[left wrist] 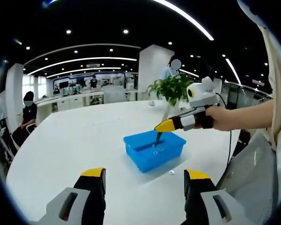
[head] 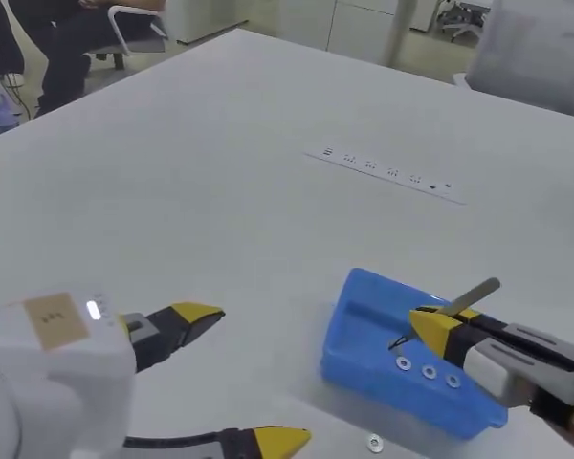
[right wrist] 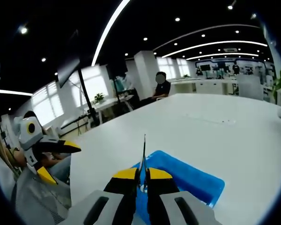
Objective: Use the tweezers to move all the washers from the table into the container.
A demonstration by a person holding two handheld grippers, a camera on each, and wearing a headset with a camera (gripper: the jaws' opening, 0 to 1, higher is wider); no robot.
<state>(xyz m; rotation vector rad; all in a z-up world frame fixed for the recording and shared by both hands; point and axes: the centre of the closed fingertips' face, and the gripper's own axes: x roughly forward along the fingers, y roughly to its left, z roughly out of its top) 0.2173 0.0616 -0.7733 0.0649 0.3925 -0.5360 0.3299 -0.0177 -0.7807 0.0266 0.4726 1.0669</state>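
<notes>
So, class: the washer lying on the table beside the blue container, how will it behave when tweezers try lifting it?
The washer lies flat on the smooth white table, so it will probably skid rather than lift unless a tip catches its edge. It looks small, thin and shiny: likely stiff and light. Being round, it may roll if dropped on edge.

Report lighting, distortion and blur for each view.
Head view: even, soft light, only a faint shadow beside the blue container, washers small but crisp. Left gripper view: fisheye bends the ceiling light strips into arcs. Right gripper view: same bending, windows glare white, tweezers thin but legible.
</notes>
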